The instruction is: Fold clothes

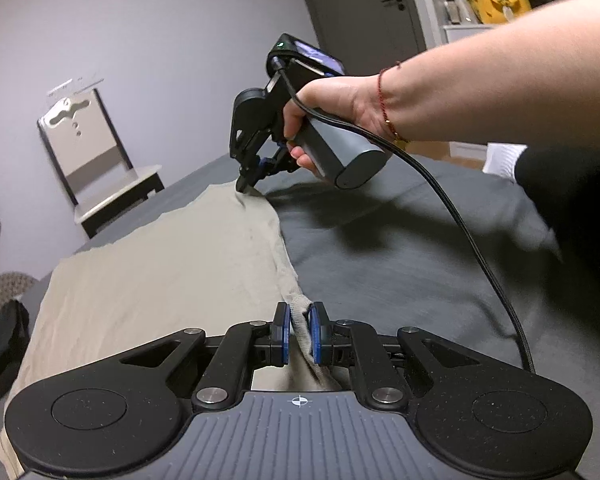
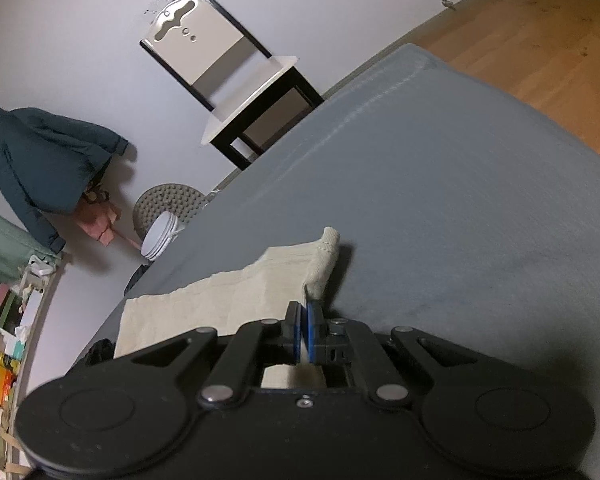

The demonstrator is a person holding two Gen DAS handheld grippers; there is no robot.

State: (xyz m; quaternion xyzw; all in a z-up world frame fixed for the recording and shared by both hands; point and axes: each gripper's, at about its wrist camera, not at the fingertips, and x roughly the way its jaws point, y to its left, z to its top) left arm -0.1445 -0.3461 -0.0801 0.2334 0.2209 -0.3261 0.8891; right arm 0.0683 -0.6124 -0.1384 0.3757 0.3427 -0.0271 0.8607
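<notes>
A beige garment lies spread on the dark grey bed sheet. My left gripper is shut on its ribbed hem at the near corner. Farther along the same edge, my right gripper, held by a hand, pinches the far corner of the cloth. In the right wrist view the right gripper is shut on the beige garment, whose ribbed edge sticks up just beyond the blue pads.
A black and white chair stands against the wall past the bed. A grey door and cluttered shelves lie at the back right. In the right wrist view a blue jacket hangs at left and wooden floor lies beyond the bed.
</notes>
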